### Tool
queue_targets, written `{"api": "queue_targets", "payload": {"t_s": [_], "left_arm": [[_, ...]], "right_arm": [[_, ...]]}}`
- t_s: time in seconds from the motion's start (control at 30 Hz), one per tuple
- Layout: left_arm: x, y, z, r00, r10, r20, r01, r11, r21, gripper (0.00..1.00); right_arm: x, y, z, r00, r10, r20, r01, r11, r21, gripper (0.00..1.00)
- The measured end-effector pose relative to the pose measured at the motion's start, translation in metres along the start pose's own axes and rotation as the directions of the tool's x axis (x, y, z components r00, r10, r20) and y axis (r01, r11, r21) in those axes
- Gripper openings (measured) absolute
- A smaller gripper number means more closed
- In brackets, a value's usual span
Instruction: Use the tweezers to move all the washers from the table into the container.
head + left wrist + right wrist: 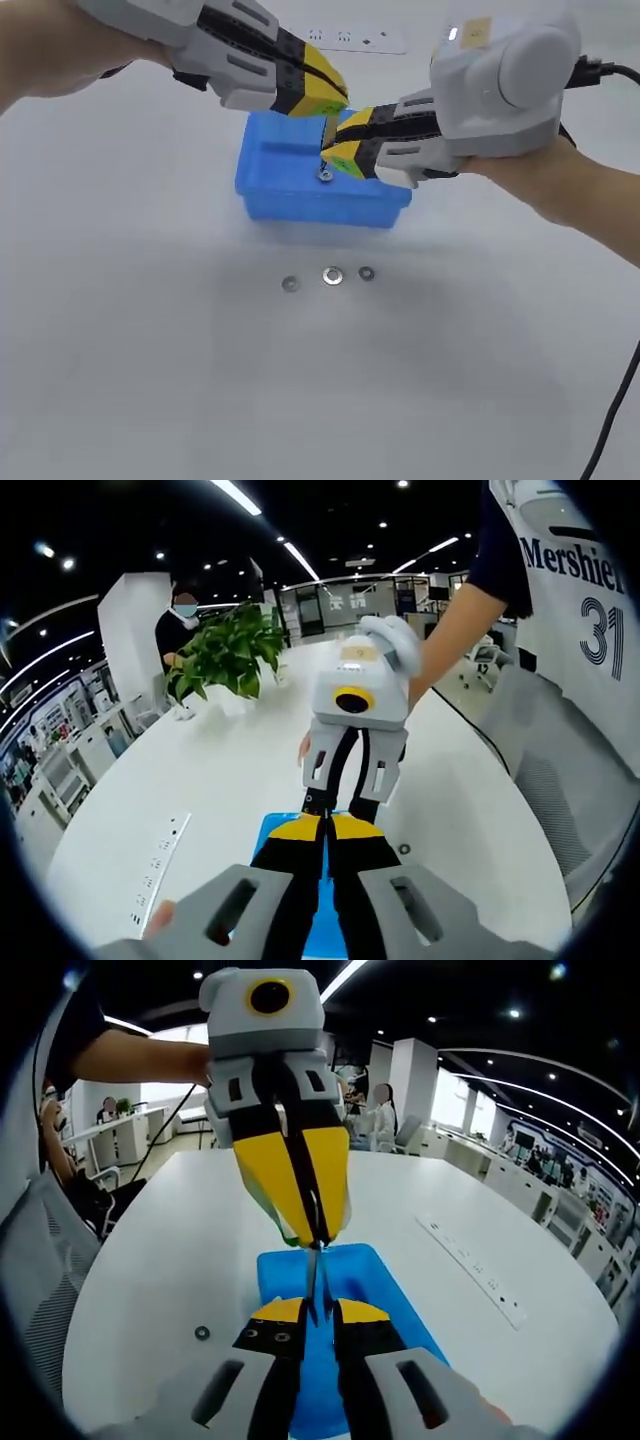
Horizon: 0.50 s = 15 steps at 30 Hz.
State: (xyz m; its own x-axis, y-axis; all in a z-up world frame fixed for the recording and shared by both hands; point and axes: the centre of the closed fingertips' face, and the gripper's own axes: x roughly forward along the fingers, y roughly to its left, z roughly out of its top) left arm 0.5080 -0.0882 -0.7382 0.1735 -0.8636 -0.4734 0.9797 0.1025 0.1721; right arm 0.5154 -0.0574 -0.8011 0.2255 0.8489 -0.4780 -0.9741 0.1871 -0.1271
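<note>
Just above the blue container, the two grippers meet tip to tip. The left gripper comes in from the upper left of the head view, with its yellow-tipped jaws pressed together on the top of the tweezers. The right gripper reaches in from the right, its jaws pinching the tweezers lower down. In the right gripper view the tweezers run as a thin dark line from the left gripper's tips down into the right gripper's own jaws. One washer hangs at the tweezers' lower end, over the container's inside. Three more washers lie in a short row on the white table just in front of the container: a left one, a middle one and a right one.
</note>
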Motion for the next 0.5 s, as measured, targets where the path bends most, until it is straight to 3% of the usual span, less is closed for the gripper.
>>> {"api": "queue_targets", "payload": {"t_s": [0.5], "left_arm": [[-0.025,-0.041,0.028,0.9995,-0.014,0.028,0.013,0.999,0.032,0.05]], "right_arm": [[-0.020,0.039,0.026,0.9988,0.031,0.037,-0.030,0.998,-0.048,0.12]]}}
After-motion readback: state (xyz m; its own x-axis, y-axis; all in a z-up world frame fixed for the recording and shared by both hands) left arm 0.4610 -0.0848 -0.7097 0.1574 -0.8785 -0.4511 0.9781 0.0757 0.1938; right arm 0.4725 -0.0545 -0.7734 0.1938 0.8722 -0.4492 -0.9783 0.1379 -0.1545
